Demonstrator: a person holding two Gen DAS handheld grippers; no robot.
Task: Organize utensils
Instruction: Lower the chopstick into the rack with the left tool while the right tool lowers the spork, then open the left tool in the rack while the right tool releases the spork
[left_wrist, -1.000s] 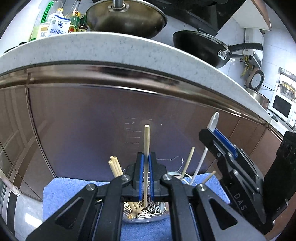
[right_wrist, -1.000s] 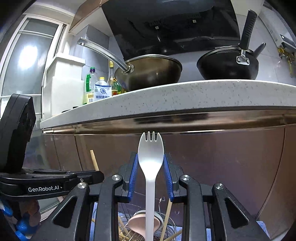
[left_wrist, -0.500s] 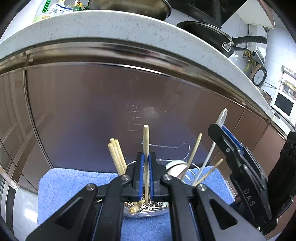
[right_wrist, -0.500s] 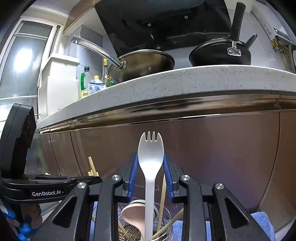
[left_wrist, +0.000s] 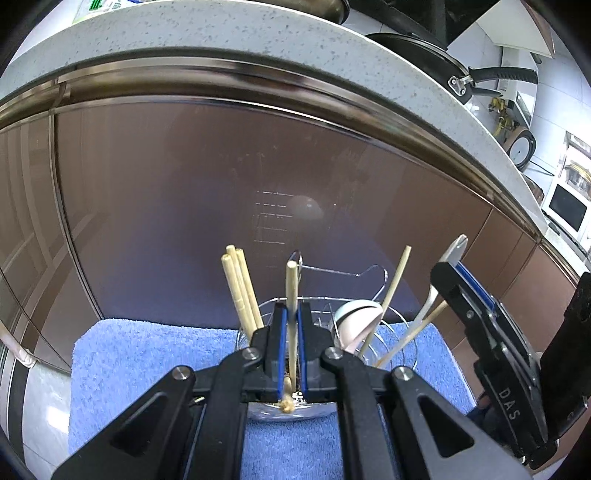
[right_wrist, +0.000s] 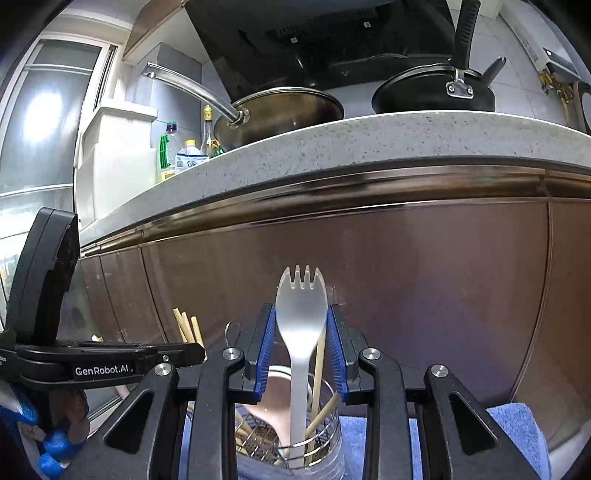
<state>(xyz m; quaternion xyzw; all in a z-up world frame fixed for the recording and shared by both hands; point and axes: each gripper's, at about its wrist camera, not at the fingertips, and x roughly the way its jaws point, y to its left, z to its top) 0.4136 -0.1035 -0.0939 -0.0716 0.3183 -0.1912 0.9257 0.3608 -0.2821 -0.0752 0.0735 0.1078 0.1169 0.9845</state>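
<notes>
Left tool clamped narrow on a single wooden chopstick, upright, its frayed lower end showing below the pads and just over the wire holder. Right tool closed on the bowl of a grey spork, tines up, handle reaching down into the same holder; whether its tip touches bottom hidden behind the rim. Ahead of the left tool, three more chopsticks leaning in the holder, beside a pale spoon, partly hidden by the tool. Holder standing on a blue towel, its base cut off by both tools. Beyond, a brown cabinet front under a speckled counter; pans above, only partly in frame. A blue-gloved hand at the left edge of the right view, mostly cropped.
</notes>
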